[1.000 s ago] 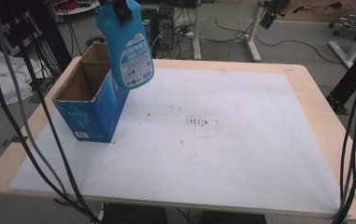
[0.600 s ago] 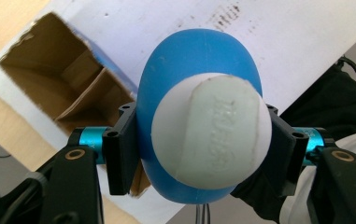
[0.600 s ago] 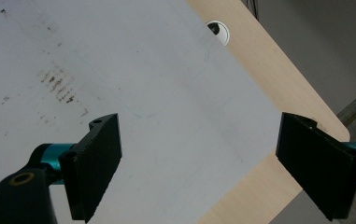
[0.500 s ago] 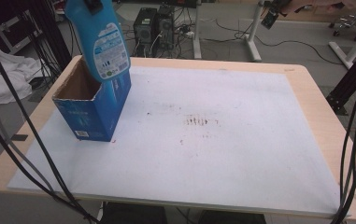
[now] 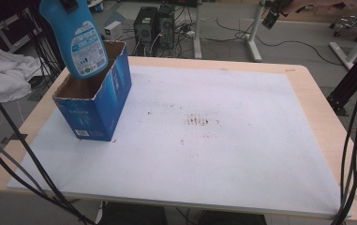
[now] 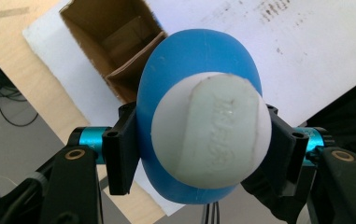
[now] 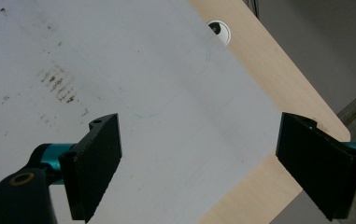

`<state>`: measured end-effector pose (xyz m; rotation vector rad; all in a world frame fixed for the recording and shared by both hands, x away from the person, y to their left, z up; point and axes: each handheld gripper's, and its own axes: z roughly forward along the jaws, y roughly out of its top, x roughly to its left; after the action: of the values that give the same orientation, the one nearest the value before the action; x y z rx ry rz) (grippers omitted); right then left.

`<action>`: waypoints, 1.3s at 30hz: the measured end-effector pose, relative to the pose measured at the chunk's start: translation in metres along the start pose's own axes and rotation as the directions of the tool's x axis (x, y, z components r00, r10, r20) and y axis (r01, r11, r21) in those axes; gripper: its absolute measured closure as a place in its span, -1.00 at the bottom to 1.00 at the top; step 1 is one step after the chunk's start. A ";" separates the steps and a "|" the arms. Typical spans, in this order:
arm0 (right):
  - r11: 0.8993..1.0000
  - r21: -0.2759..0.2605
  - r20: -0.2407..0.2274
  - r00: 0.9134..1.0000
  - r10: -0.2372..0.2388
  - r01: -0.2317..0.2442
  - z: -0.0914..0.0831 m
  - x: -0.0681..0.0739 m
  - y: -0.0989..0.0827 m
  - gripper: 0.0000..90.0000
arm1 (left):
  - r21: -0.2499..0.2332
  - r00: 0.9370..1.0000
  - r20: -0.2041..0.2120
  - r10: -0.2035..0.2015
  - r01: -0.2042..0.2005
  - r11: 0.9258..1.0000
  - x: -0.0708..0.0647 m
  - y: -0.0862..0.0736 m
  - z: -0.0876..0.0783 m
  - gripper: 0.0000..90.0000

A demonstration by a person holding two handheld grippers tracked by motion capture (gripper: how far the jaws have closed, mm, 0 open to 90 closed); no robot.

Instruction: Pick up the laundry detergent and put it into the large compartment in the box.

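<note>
Bottle [image 5: 78, 41] clamped in left gripper [image 6: 199, 154], moved leftward over box [image 5: 95, 103] — seemingly lower, right gripper [image 7: 199, 163] fingers apart

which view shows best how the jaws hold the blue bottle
The left gripper view: both black jaws press the blue bottle just below its white cap. The high view shows the bottle's label side above the cardboard box. The right gripper view looks at the table.

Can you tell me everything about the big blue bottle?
The blue bottle looks like smooth plastic, with a printed label of white and blue on its side and a rounded white cap on top. It hangs nearly upright, tilted a little, in the air above the open cardboard box at the table's left side; its bottom is about level with the box's rim. The left gripper squeezes it from both sides just under the cap. Nothing else can be seen touching it.
</note>
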<state>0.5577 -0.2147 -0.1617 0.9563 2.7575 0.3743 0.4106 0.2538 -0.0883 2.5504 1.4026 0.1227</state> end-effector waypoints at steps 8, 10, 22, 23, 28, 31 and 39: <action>1.000 0.006 0.002 1.000 0.008 -0.008 0.000 0.001 0.000 -0.70 | 0.013 0.999 -0.021 -0.039 0.039 0.999 0.014 -0.005 0.007 -0.15; 1.000 0.004 0.002 1.000 0.007 -0.007 0.000 0.001 0.000 -0.70 | 0.022 0.999 -0.026 -0.040 0.040 0.999 0.017 -0.006 0.008 -0.15; 1.000 0.005 0.001 1.000 0.003 -0.003 0.001 0.000 0.000 -0.70 | 0.038 0.998 -0.028 -0.061 0.062 0.997 0.021 -0.007 0.020 -0.15; 1.000 0.007 0.001 1.000 0.005 -0.005 0.001 0.000 0.000 -0.70 | 0.041 0.998 -0.029 -0.061 0.062 0.997 0.021 -0.007 0.021 -0.15; 1.000 0.006 0.000 1.000 0.001 -0.001 0.002 0.000 0.001 -0.70 | 0.053 0.998 -0.030 -0.057 0.058 0.997 0.021 -0.007 0.027 -0.15; 1.000 0.010 -0.001 1.000 0.000 0.000 0.004 0.000 0.002 -0.70 | 0.055 0.998 -0.029 -0.059 0.061 0.997 0.022 -0.007 0.029 -0.15; 1.000 0.013 -0.005 1.000 -0.003 0.003 0.008 0.000 0.004 -0.70 | 0.057 0.998 -0.026 -0.065 0.066 0.996 0.022 -0.008 0.037 -0.15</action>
<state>0.5618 -0.2106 -0.1684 0.9559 2.7685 0.3597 0.4227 0.2703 -0.1266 2.5535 1.5180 0.1038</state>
